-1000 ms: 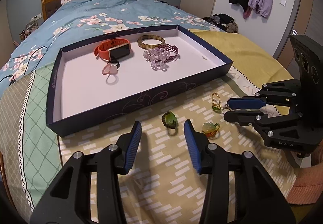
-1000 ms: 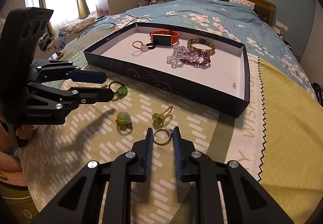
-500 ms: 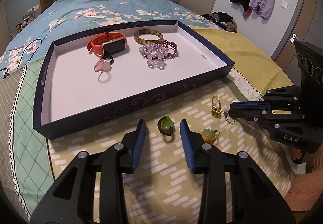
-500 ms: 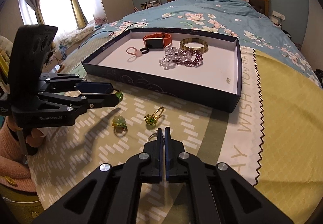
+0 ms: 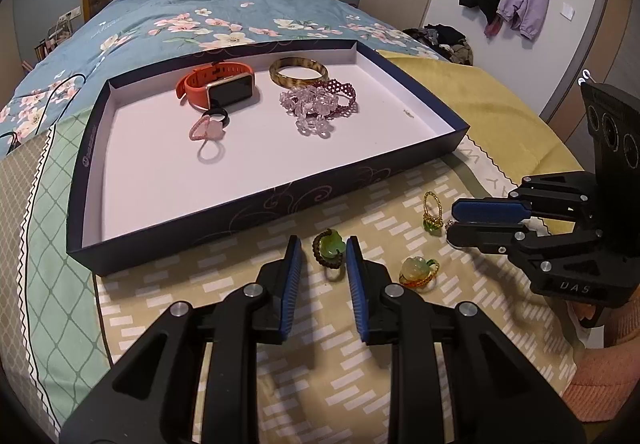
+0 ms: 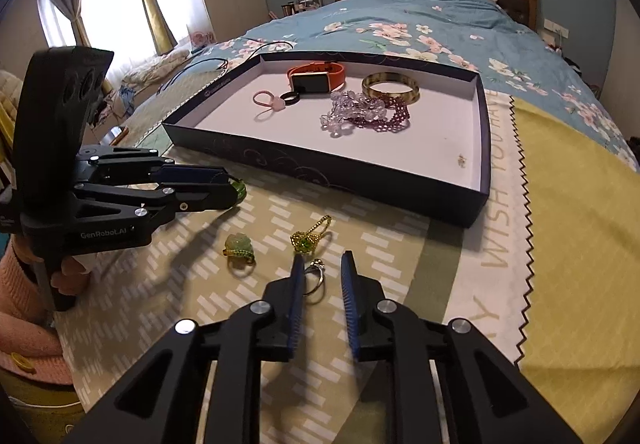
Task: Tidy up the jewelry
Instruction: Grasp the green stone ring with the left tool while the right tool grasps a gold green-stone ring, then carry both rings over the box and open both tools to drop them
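Observation:
A green-stone ring with a dark bead band point(image 5: 329, 249) lies on the patterned bedspread, between the fingertips of my left gripper point(image 5: 323, 246). Its jaws are closing, and a thin gap still shows beside the ring. From the right wrist view, this ring point(image 6: 239, 188) peeks out at the left gripper's tip point(image 6: 234, 189). My right gripper point(image 6: 322, 267) has its jaws opening; a silver ring point(image 6: 315, 273) stands between them, leaning by the left pad. A dark shallow tray point(image 5: 280, 200) lies just beyond.
The tray holds an orange watch point(image 5: 218, 86), a bangle point(image 5: 298, 70), crystal and purple bracelets point(image 5: 316, 108) and a pink ring point(image 5: 206, 128). A gold ring with a green stone point(image 6: 310, 235) and a pale green flower ring point(image 6: 239, 246) lie loose between the grippers.
The left jaws have narrowed around the green-stone ring. The right jaws went fully shut at the silver ring and have parted again, with the ring still on the bedspread.

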